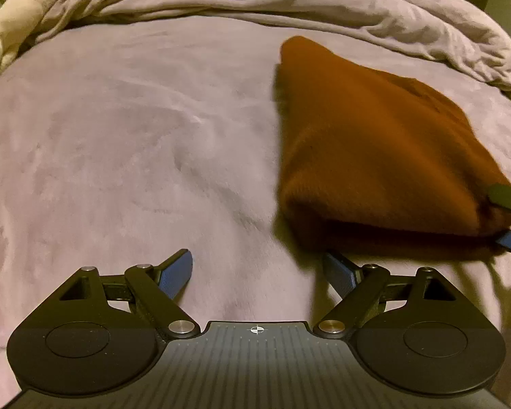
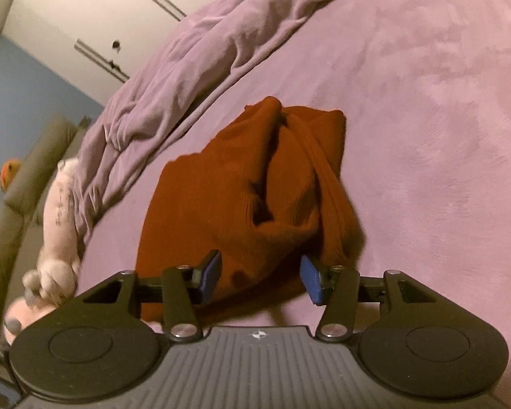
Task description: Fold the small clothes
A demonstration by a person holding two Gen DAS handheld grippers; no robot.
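One rust-brown knitted garment (image 1: 374, 143) lies on the mauve plush bed cover (image 1: 119, 136), bunched and partly doubled over itself, with no second piece of clothing in sight. In the right wrist view the same garment (image 2: 248, 187) runs away from the camera, its long axis roughly in line with the fingers, a thick rolled ridge along its right side and a flatter panel to the left. Its near edge sits between the fingers of the right gripper (image 2: 260, 274), which stand half apart; the blue pads flank the cloth without visibly pinching it, so nothing looks held. From the left gripper (image 1: 257, 272) the garment lies ahead and to the right, its near folded edge just beside the right-hand finger, while the fingers themselves are spread wide over bare cover and hold nothing. The right hand is therefore the nearer one, already at the hem; I judge the left would have to shift rightward to reach the garment. Beyond it a rumpled mauve duvet (image 1: 289, 3) is heaped along the far side of the bed, and one pale pink plush toy (image 2: 56, 235) lies at the edge.
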